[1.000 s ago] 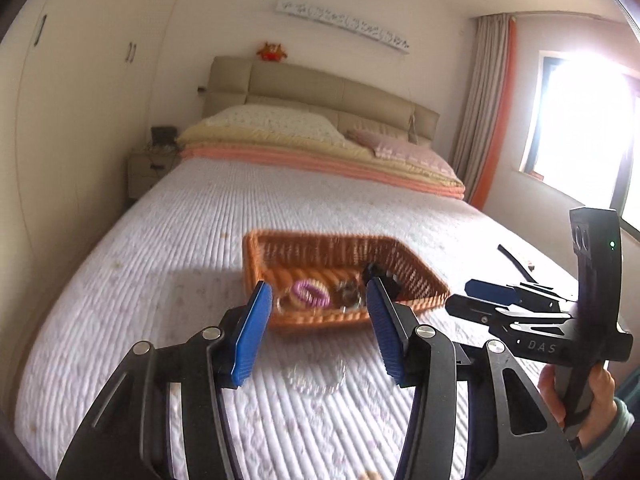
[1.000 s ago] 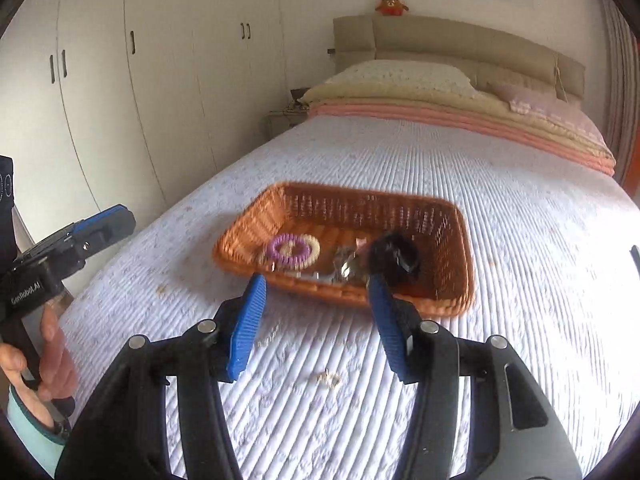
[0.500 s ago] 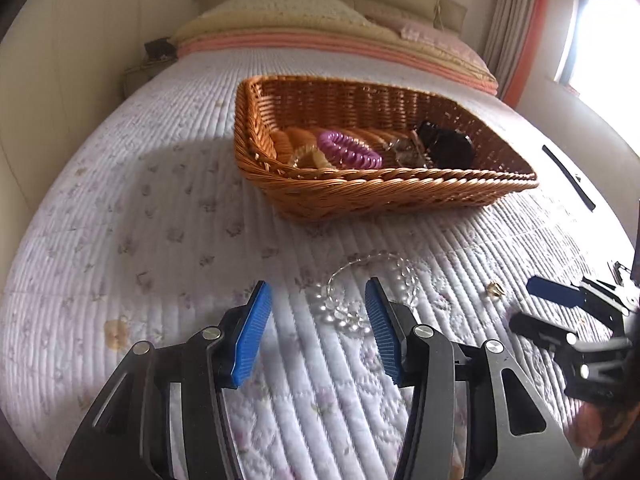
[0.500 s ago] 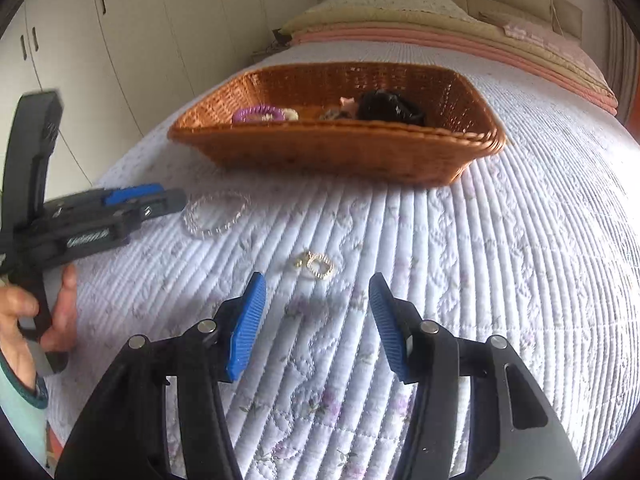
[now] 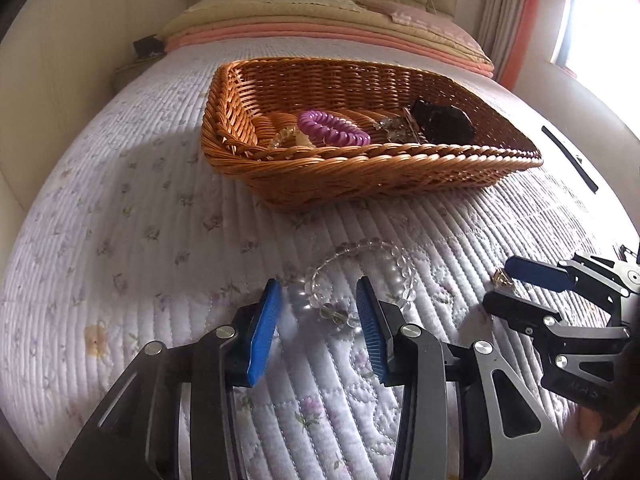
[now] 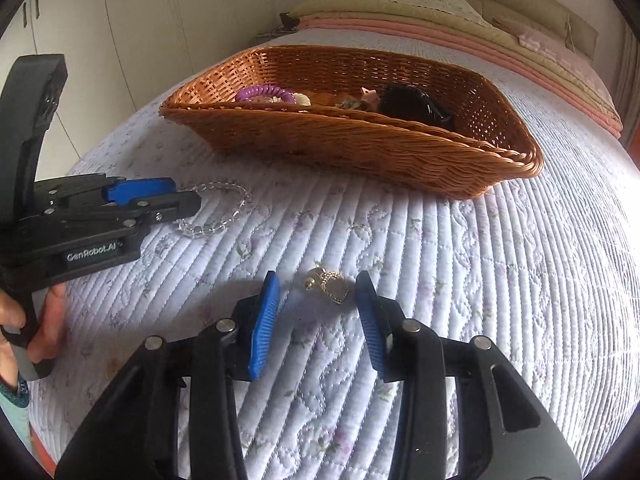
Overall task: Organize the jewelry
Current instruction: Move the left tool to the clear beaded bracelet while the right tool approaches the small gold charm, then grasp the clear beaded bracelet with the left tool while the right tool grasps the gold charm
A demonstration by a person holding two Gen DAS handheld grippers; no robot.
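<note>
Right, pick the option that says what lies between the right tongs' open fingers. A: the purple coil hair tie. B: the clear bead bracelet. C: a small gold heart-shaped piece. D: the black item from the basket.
C: in the right wrist view, the small gold heart-shaped piece lies on the quilt between the open right tongs; the clear bead bracelet sits at the left tongs instead.

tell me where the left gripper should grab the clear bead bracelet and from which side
Take the near arc of the clear bead bracelet, coming down from above. It lies flat as an open loop on the quilt, and the open left gripper already straddles that arc, so closing across the single strand should probably pinch it.
</note>
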